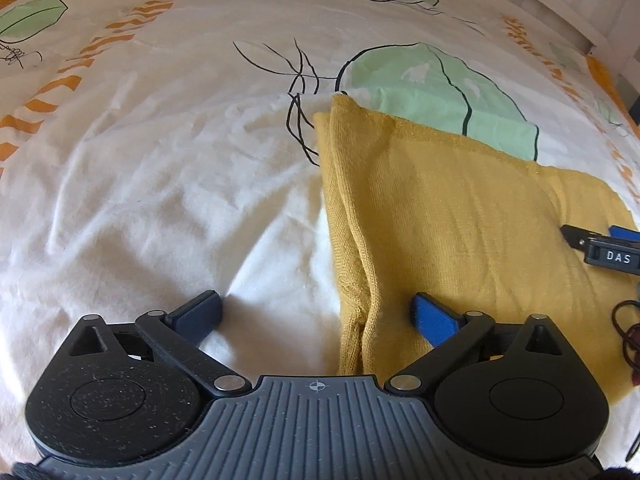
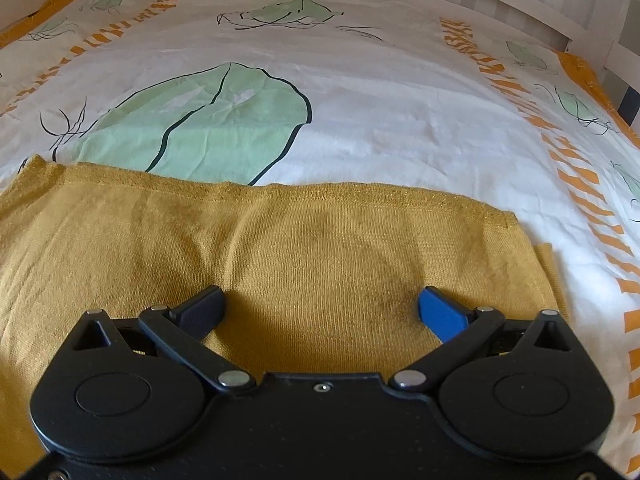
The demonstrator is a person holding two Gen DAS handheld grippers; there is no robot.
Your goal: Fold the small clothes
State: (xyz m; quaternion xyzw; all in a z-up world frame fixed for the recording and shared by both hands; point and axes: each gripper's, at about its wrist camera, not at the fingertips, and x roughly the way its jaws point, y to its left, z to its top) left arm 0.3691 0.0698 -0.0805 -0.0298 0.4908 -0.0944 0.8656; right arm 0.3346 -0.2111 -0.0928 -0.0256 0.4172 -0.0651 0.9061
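Mustard-yellow knit garment lies partly folded on the printed bed cover. Left claw gapes wide, empty, astride its layered edge; right claw hovers wide above the middle. Next probably comes gripping that edge for another fold.

Both views bright, daylit and sharp. Soft shadows fall beneath the gripper fingers onto the bedsheet. Strong fisheye bending, corners dark.

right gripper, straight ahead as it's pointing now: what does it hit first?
Most likely the yellow knit garment spread on the bedsheet. The right gripper is open and angled down at it, with nothing between; exact depth unclear.
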